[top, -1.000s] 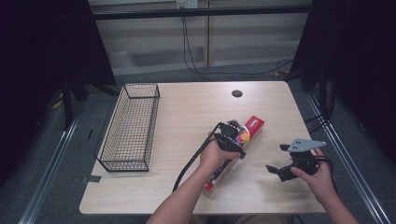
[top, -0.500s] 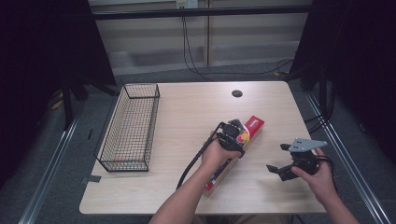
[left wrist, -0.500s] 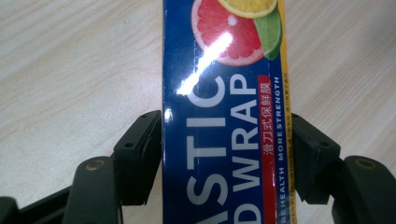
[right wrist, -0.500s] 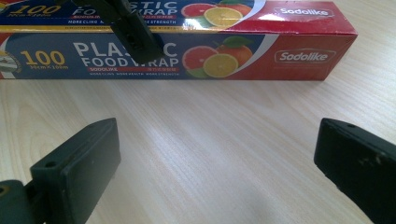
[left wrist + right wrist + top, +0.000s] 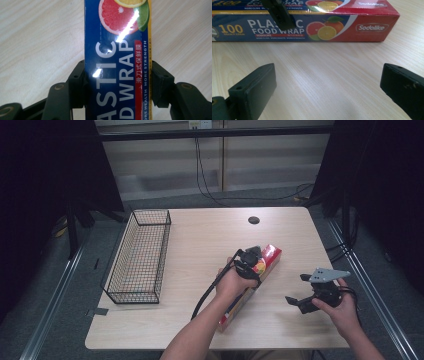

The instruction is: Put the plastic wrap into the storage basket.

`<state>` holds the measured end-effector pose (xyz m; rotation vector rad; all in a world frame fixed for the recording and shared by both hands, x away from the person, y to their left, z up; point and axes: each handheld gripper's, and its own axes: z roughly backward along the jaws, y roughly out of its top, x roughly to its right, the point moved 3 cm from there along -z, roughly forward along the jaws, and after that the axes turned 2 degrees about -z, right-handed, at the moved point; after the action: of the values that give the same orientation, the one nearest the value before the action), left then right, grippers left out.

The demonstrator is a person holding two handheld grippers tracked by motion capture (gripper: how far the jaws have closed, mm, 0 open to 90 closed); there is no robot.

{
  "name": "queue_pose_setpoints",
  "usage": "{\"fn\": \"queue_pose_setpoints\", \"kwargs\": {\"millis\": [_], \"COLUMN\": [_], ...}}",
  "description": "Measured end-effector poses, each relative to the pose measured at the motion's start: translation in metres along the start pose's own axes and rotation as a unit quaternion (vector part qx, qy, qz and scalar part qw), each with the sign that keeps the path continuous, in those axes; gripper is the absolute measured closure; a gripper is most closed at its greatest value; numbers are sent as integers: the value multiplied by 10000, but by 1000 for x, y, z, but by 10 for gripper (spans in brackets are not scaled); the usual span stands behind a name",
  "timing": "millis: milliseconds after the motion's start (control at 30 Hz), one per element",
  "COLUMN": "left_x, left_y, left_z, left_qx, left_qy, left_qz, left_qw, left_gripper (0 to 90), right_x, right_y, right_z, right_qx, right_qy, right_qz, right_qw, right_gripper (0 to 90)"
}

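left gripper (image 5: 251, 257) lower, wrap box (image 5: 117, 62) between jaws

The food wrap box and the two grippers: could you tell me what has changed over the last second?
Nothing has visibly moved. The left gripper remains closed around the food wrap box, which lies flat on the table. The right gripper stays open beside it, and the wire basket is untouched.

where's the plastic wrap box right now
In the high view the plastic wrap box lies on the table, right of the wire basket, with the left gripper straddling it.
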<state>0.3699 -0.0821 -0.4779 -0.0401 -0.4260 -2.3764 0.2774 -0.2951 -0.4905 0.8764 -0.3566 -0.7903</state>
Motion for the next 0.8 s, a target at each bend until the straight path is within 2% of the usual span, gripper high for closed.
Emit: {"fn": "queue_pose_setpoints", "kwargs": {"millis": [200, 267, 333, 467, 567, 633, 800], "left_x": [-9, -12, -14, -18, -24, -28, -36], "left_y": [-5, -7, -9, -11, -13, -15, -19], "left_z": [10, 14, 18, 26, 35, 39, 46], "left_qx": [-31, -84, -74, -73, -60, -16, -31], "left_qy": [-99, -5, 9, -64, 3, -27, 25], "left_qz": [137, 115, 214, 265, 276, 379, 426], "left_qw": [9999, 9999, 9997, 9996, 9996, 9993, 9991], "left_gripper": [431, 432, 434, 437, 438, 438, 437], "right_x": [0, 0, 0, 0, 0, -1, -1], "right_y": [1, 1, 1, 1, 1, 1, 1], "right_z": [0, 0, 1, 1, 1, 1, 0], "right_qx": [1, 1, 7, 28, 9, 5, -6], "right_qy": [-10, -14, -21, 7, 4, 12, -15], "right_qz": [3, 7, 8, 22, 8, 11, 8], "right_qw": [10000, 10000, 10000, 10000, 10000, 10000, 10000], "right_gripper": [3, 3, 3, 3, 3, 2, 2]}}
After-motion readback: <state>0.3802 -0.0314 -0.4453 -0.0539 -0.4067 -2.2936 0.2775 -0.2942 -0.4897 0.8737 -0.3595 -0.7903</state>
